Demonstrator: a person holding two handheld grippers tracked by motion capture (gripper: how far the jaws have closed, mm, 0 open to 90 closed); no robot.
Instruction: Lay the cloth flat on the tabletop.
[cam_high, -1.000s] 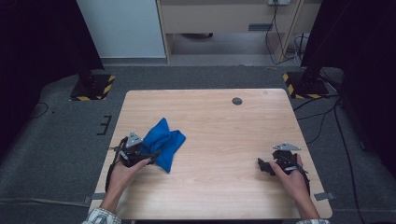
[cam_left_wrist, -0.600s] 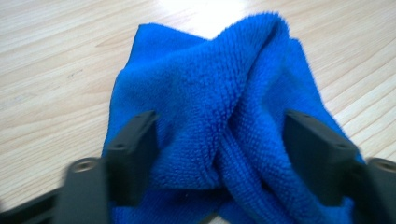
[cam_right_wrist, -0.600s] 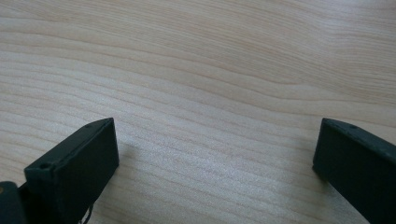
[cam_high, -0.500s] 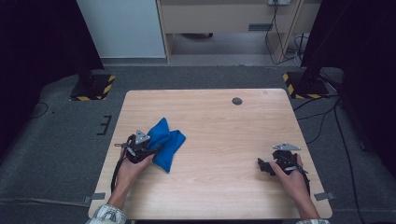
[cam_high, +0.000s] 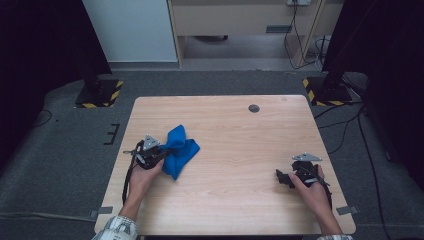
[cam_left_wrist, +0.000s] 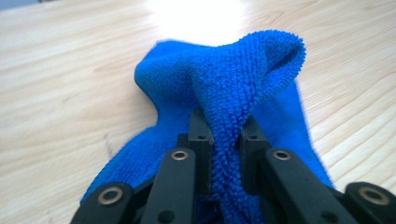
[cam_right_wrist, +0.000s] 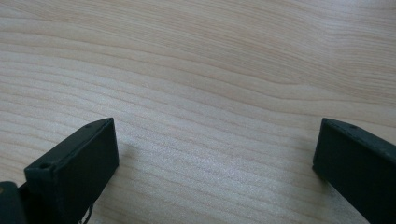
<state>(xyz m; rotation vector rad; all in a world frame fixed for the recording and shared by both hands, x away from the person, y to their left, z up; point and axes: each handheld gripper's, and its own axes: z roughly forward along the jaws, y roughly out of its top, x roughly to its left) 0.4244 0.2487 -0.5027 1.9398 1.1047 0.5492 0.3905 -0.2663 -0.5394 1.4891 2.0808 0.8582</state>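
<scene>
My crumpled blue terry microfibre cloth lies near the left edge of the pale wooden table, its long axis running from that edge slantwise toward the far right corner. My left gripper has just been closing and now pinches a raised, nubbly fold of it. My right gripper rests wide open on bare woodgrain near the right edge, holding nothing.

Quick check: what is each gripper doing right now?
Left gripper: jaws have just been closing, now shut on a fold of the blue terry cloth.
Right gripper: open, nothing between its jaws.
</scene>
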